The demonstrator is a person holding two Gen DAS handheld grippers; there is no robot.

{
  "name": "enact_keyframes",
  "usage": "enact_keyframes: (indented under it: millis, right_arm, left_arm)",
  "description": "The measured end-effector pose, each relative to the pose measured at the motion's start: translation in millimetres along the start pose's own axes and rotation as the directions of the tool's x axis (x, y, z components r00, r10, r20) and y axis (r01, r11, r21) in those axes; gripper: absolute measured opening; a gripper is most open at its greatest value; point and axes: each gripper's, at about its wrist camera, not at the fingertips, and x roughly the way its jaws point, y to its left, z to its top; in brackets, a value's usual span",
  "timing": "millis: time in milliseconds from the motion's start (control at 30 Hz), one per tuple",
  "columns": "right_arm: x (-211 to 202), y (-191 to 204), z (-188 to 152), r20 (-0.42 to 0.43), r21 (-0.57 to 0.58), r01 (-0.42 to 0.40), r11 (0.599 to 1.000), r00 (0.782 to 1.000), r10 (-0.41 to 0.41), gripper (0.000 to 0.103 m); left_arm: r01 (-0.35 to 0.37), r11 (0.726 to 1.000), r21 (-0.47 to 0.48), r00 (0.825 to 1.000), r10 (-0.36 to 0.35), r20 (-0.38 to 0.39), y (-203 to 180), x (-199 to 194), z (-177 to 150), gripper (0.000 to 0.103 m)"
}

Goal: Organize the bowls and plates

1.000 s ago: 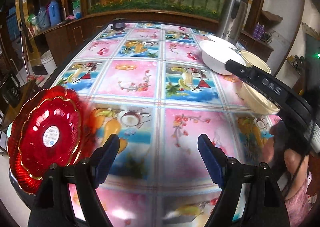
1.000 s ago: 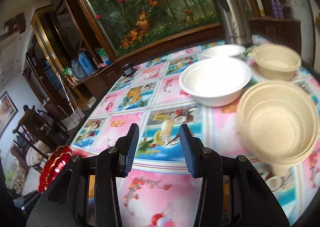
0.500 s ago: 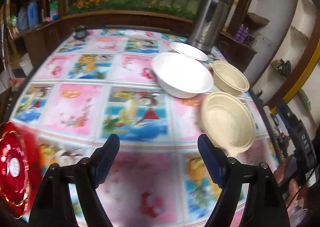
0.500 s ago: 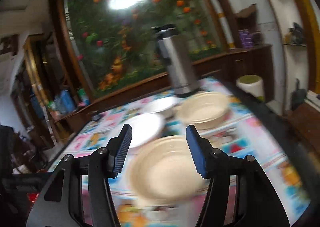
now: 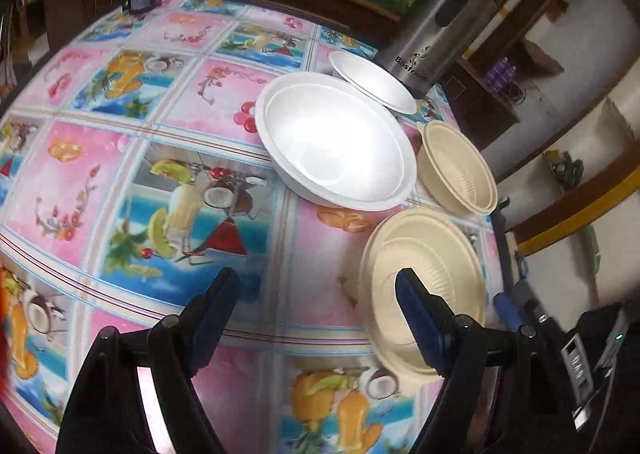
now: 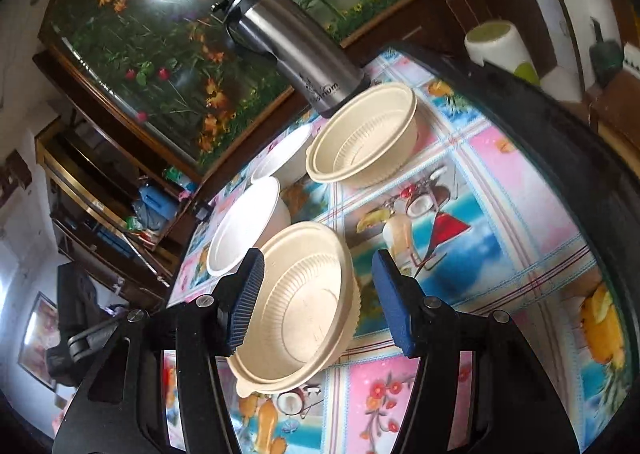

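A near cream bowl (image 5: 424, 278) (image 6: 296, 306) sits on the colourful tablecloth. A second cream bowl (image 5: 456, 170) (image 6: 364, 134) stands behind it. A large white bowl (image 5: 336, 142) (image 6: 244, 230) and a small white bowl (image 5: 372, 80) (image 6: 284, 154) stand further back. My left gripper (image 5: 316, 302) is open and empty, its right finger over the near cream bowl's rim. My right gripper (image 6: 316, 294) is open, its fingers either side of the near cream bowl, left finger at the rim.
A steel thermos (image 5: 444, 18) (image 6: 296, 50) stands behind the bowls. The table's dark edge (image 6: 560, 142) runs along the right. A sliver of a red plate (image 5: 5, 294) shows at the far left. Wooden cabinets lie beyond.
Both grippers have swung toward the bowls and come closer. The red plate has slid almost out of the left view. The right gripper now straddles the near cream bowl.
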Motion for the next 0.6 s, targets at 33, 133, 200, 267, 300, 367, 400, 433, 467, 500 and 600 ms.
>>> enact_keyframes:
  millis: [33, 133, 200, 267, 300, 367, 400, 433, 467, 500, 600]
  right_arm:
    - [2.7, -2.4, -0.1, -0.011, 0.016, -0.007, 1.000, 1.000, 0.007, 0.056]
    - [6.8, -11.9, 1.1, -0.039, 0.083, -0.037, 0.996, 0.998, 0.041, 0.056]
    - [7.6, -14.2, 1.5, -0.042, 0.100, -0.048, 0.994, 0.998, 0.052, 0.056]
    - [9.9, -15.1, 2.3, -0.048, 0.112, -0.055, 0.992, 0.997, 0.061, 0.056]
    - [10.6, -16.1, 1.7, -0.055, 0.121, -0.062, 0.991, 0.996, 0.069, 0.056]
    - [14.4, -17.8, 1.6, -0.072, 0.137, -0.075, 0.988, 0.994, 0.086, 0.056]
    - [16.5, -18.4, 2.1, -0.078, 0.143, -0.079, 0.986, 0.993, 0.091, 0.056]
    - [17.6, -18.8, 1.4, -0.083, 0.149, -0.082, 0.985, 0.992, 0.095, 0.056]
    - [18.2, -19.3, 1.4, -0.086, 0.153, -0.083, 0.985, 0.992, 0.097, 0.056]
    - [18.5, -19.6, 1.1, -0.089, 0.157, -0.087, 0.984, 0.991, 0.102, 0.056]
    - [18.3, -20.0, 0.9, -0.090, 0.166, -0.091, 0.982, 0.990, 0.107, 0.056]
  left_arm:
    - [0.007, 1.000, -0.006, 1.000, -0.007, -0.004, -1.2, 1.6, 0.4, 0.081]
    - [0.009, 1.000, -0.006, 1.000, -0.009, 0.000, -6.3, 5.3, 1.5, 0.081]
    - [0.034, 0.999, -0.017, 0.999, -0.034, 0.000, -9.1, 6.6, 0.8, 0.081]
    - [0.057, 0.998, -0.013, 0.998, -0.057, -0.008, -15.1, 8.8, 0.4, 0.081]
    - [0.062, 0.998, -0.008, 0.998, -0.062, -0.010, -18.1, 9.7, 0.1, 0.081]
    - [0.075, 0.997, 0.001, 0.997, -0.075, -0.018, -24.0, 12.2, -0.7, 0.081]
    - [0.079, 0.997, 0.003, 0.997, -0.079, -0.024, -26.5, 13.9, -1.3, 0.081]
    - [0.081, 0.997, 0.003, 0.996, -0.081, -0.028, -27.7, 15.7, -1.5, 0.081]
    - [0.082, 0.997, 0.001, 0.996, -0.082, -0.031, -29.0, 17.6, -2.0, 0.081]
    - [0.083, 0.997, -0.003, 0.996, -0.084, -0.037, -30.1, 19.9, -2.6, 0.081]
    - [0.095, 0.995, -0.023, 0.994, -0.096, -0.052, -31.2, 25.7, -3.3, 0.081]
